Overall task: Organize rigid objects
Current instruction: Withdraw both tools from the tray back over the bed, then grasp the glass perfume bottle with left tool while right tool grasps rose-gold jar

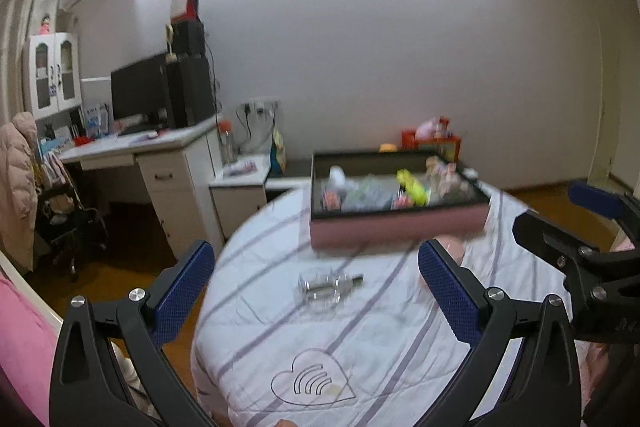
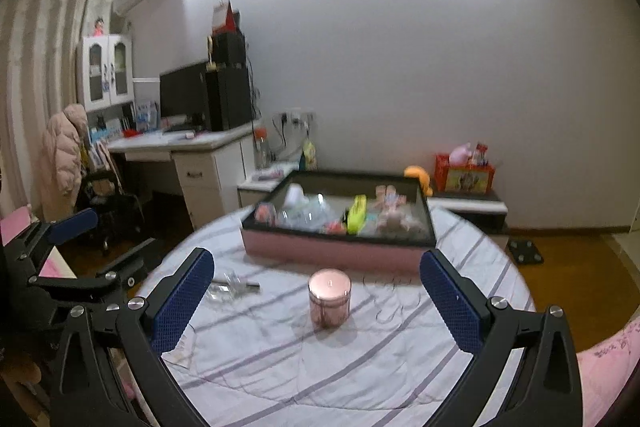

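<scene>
Pink cylindrical candle jar [image 2: 329, 303], glossy

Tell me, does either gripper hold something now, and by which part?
Nothing is held. The left gripper and right gripper are both open and empty.

Right gripper [image 2: 316, 291] hangs over the striped table [image 2: 400, 359], jaws spread wide, nothing between them. Pink candle jar [image 2: 329, 303] stands upright mid-table. Pink box [image 2: 340, 251] full of toys sits at the far edge. Something clear, perhaps glass [image 2: 232, 287], lies left, blurred.
</scene>
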Available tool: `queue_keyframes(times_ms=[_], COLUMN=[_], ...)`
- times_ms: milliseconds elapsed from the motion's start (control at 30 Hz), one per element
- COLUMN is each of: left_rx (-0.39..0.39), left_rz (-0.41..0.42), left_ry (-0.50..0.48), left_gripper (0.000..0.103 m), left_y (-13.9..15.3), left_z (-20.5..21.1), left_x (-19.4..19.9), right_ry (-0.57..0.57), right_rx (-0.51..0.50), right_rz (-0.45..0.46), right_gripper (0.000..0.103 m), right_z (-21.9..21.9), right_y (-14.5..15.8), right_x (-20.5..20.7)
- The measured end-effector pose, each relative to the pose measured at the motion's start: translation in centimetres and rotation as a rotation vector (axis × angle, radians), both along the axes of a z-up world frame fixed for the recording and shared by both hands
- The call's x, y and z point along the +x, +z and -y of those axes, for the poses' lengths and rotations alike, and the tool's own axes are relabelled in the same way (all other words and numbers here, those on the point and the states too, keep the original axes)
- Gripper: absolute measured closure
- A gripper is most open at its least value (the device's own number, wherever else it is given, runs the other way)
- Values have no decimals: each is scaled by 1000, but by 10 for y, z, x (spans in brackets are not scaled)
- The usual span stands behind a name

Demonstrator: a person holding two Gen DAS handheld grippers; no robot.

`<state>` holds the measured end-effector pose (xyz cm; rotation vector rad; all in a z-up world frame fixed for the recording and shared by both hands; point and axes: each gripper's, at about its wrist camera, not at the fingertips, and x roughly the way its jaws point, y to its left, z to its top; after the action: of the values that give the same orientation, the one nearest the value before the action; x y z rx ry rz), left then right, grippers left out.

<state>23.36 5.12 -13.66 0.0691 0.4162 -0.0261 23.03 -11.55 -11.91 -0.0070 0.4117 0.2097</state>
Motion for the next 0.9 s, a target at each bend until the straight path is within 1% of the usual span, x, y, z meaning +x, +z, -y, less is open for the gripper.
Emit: queue_keyframes(times_ms=[200,433,533,600,667,700,733,767,833,900], left_rx=[7,7,0,2,-6,-12,-18,-23,-26,-22], left_rz=[-88,-176,-204,-226,-236,-240,-247,-254,-261,-270], left_ry=[23,54,55,53,46,40,35,32,28,26], left_gripper=[0,0,0,0,0,0,0,0,0,0], left_y=[-29,-58,-67,-73,-75,-76,-77,-78,-80,-83], left_z=[-9,-23,-26,-26,-27,-27,-27,-27,-25,-23], left_x=[27,50,59,66,69,72,74,76,81,86], right_ry=[-18,-23,-30,-24,-21,-22,-20,-23,-19,-13], right_rx=[4,-4,0,7,20,18,23,24,20,25], right_rz=[-105,-201,-252,-303,-330,-353,-361,-370,-397,-426], right_gripper=[0,0,0,0,1,3,13,26,38,39], right_z=[0,-5,-8,-8,-8,-9,-10,-10,-11,-11], right_y=[-34,-61,-72,-82,-90,-94,-96,-99,-103,-108], right_x=[31,68,88,103,112,117,119,121,127,132])
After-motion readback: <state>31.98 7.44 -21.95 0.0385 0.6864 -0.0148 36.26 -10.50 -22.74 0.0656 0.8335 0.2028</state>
